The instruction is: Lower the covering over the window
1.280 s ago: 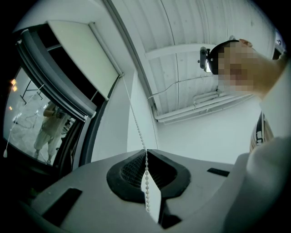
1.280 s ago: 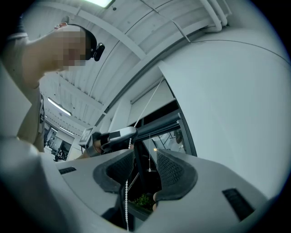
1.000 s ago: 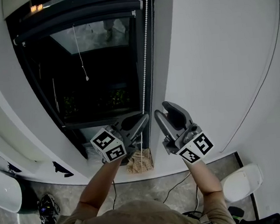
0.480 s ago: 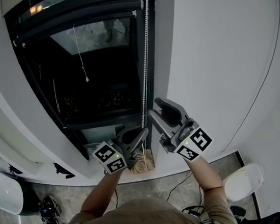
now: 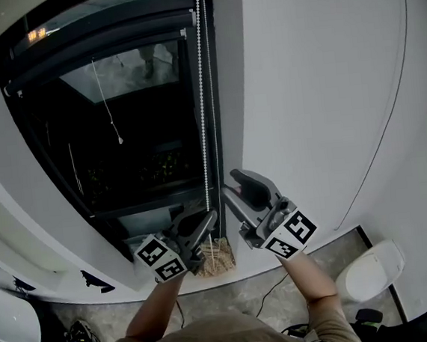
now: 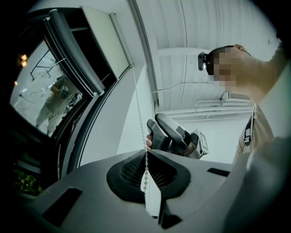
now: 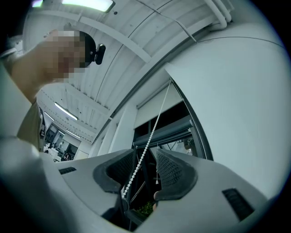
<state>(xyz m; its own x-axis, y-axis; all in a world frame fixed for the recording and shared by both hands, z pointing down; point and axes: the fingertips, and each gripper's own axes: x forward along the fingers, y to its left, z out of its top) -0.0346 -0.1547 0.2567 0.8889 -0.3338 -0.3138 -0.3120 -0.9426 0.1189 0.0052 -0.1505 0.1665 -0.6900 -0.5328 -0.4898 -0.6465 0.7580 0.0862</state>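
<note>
White bead chain (image 5: pixel 203 115) beside dark window (image 5: pixel 142 136)

No text, brand, number or label could be read in any of the views. Only black-and-white square markers were seen, printed on the left gripper's cube (image 5: pixel 160 259) and on the right gripper's cube (image 5: pixel 290 236). These were plain patterns, and no letters or digits were formed by them. A small orange light (image 5: pixel 35 35) was noticed at the upper edge of the window (image 5: pixel 142 128), but it was too small and blurred for any sign to be made out in it.
</note>
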